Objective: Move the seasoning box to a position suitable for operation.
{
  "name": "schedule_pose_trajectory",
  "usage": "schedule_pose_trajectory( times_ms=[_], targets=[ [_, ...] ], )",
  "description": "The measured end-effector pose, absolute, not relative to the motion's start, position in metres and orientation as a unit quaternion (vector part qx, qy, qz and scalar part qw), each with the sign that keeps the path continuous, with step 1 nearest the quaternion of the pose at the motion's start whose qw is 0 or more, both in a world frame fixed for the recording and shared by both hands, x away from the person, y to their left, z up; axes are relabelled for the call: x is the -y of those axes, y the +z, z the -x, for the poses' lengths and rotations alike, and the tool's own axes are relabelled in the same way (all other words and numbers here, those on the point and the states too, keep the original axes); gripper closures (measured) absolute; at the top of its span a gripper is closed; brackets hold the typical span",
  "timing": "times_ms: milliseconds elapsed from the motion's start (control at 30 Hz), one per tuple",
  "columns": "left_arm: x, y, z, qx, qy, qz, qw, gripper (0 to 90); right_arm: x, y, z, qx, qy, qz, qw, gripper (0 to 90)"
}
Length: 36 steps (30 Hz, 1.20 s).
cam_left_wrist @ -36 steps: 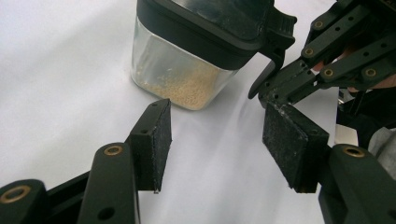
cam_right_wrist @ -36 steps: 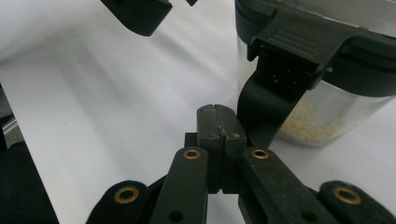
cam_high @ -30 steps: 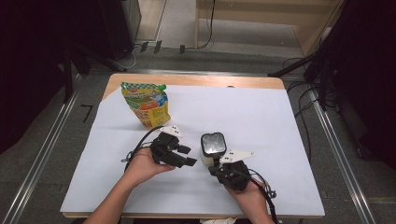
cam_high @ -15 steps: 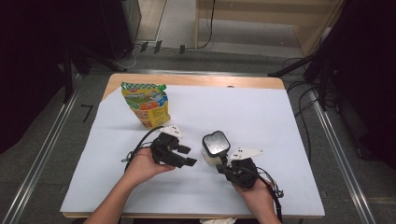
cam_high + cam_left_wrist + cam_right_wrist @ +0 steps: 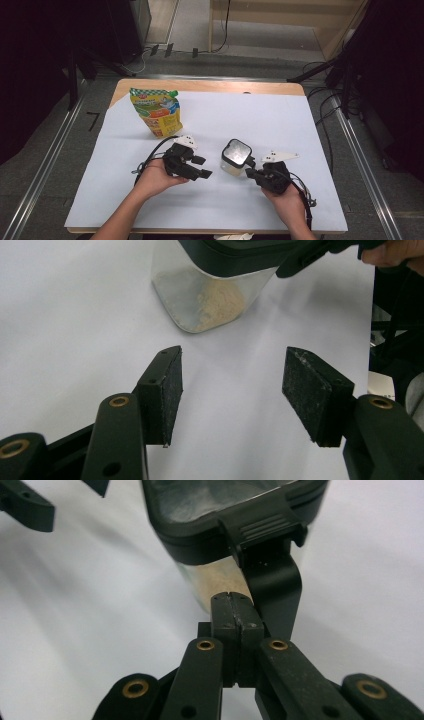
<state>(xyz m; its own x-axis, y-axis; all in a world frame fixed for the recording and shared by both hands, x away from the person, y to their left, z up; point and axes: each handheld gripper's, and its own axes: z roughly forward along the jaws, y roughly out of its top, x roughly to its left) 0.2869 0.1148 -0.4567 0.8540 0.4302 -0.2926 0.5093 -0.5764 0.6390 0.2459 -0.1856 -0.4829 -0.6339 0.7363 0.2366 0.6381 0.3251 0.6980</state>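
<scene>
A clear container (image 5: pixel 236 152) with a black lid stands mid-table, beige powder in its bottom (image 5: pixel 210 300). My right gripper (image 5: pixel 248 172) is shut just right of it. In the right gripper view its pads (image 5: pixel 234 612) meet with nothing visible between them, right below the lid (image 5: pixel 220 510). The lid's black latch flap (image 5: pixel 272 580) hangs down beside them. My left gripper (image 5: pixel 201 167) lies to the container's left, pointing at it. It is open (image 5: pixel 232 385), with only white sheet between the pads.
A yellow and green snack pouch (image 5: pixel 156 112) stands at the back left of the white sheet (image 5: pixel 280 120). The wooden table edge (image 5: pixel 210 86) shows at the far side. Cables trail from both grippers toward the near edge.
My right hand has shifted to the right, and the container has moved slightly right with it. The left hand has stayed where it was.
</scene>
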Motion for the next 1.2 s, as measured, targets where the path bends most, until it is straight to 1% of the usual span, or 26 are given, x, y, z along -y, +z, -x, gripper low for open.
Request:
schedule_pose_trajectory(
  times_ms=[367,533,633,733,833,1100,1200],
  targets=[
    [-0.103,-0.457,-0.293,-0.252,-0.052,-0.890,0.376,42.4,0.204,-0.481,-0.263,-0.808,0.393,-0.434,0.064,90.0],
    [-0.098,-0.457,-0.302,-0.249,-0.069,-0.882,0.395,37.6,0.209,-0.480,-0.275,-0.808,0.389,-0.437,0.068,90.0],
    [-0.095,-0.455,-0.304,-0.238,-0.066,-0.885,0.396,35.0,0.210,-0.481,-0.283,-0.810,0.387,-0.435,0.069,90.0],
    [-0.089,-0.453,-0.307,-0.236,-0.062,-0.884,0.400,34.2,0.211,-0.480,-0.288,-0.815,0.381,-0.430,0.076,90.0],
    [-0.085,-0.453,-0.309,-0.235,-0.064,-0.885,0.397,32.3,0.214,-0.479,-0.294,-0.812,0.386,-0.433,0.065,90.0],
    [-0.066,-0.449,-0.323,-0.221,-0.074,-0.890,0.392,25.7,0.225,-0.468,-0.291,-0.818,0.384,-0.424,0.056,90.0],
    [-0.061,-0.450,-0.328,-0.218,-0.076,-0.890,0.394,23.8,0.235,-0.461,-0.288,-0.808,0.390,-0.436,0.067,90.0]
  ],
)
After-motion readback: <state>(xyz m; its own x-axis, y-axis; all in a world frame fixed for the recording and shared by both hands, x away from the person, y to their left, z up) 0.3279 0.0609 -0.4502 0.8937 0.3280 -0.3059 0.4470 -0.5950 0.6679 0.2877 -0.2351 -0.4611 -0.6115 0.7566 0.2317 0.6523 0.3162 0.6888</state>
